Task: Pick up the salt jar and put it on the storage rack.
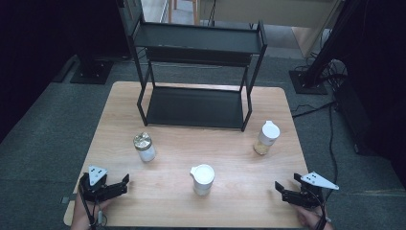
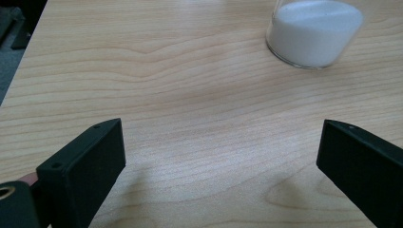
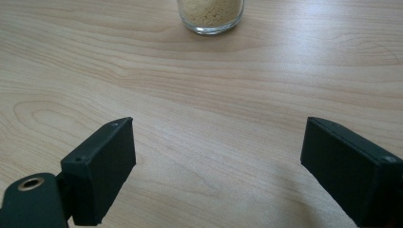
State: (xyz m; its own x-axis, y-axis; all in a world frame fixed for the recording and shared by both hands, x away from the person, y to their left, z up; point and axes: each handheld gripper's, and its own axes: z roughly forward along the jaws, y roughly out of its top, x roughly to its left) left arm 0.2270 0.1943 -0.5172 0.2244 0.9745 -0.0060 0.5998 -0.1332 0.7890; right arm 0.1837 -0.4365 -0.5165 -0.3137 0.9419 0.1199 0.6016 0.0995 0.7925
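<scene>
In front of me is a light wooden tabletop (image 1: 172,201) with wavy lines in the wood. It stands on a grey floor (image 1: 43,129). At the far side of the tabletop stands a black metal shelf (image 1: 196,108) with two flat levels, and both levels are bare. Nearer to me, on the left, stands a glass jar (image 1: 144,146) with white stuff inside and a shiny lid. On the right stands a jar (image 1: 266,138) with yellow grains and a white lid. Between them, closest to me, stands a white cup (image 1: 202,179) with a white lid. The three are well apart from each other.
</scene>
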